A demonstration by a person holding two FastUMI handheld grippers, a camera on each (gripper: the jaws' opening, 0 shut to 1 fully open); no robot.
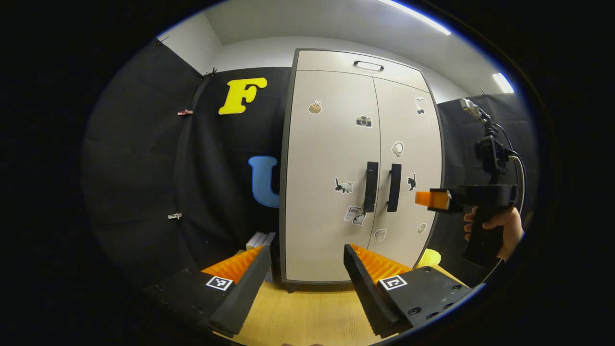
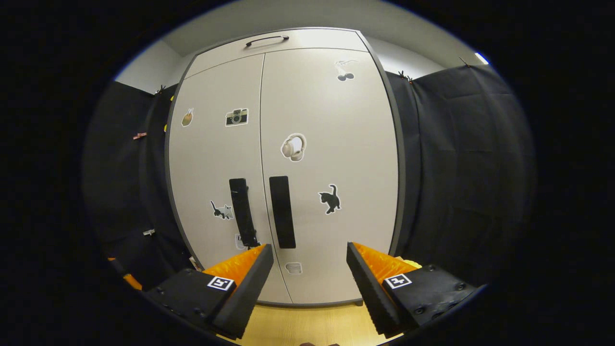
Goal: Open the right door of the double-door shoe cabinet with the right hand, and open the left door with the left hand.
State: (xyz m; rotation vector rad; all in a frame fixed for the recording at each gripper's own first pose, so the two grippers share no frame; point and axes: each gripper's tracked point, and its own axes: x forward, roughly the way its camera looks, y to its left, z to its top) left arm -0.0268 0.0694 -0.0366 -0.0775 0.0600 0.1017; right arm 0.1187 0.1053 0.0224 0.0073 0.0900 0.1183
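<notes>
Nothing is opened yet: the pale grey double-door shoe cabinet point(image 2: 288, 168) fills mid-frame with both doors closed, its black right handle point(image 2: 282, 211) and left handle point(image 1: 370, 186) untouched, while my right tool point(image 2: 310, 269) and left tool point(image 1: 305, 271) both hang released, well short.

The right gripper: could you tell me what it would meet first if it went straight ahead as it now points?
Probably the right door of the cabinet, just right of its handle; nothing stands between, though depth is unclear.
</notes>
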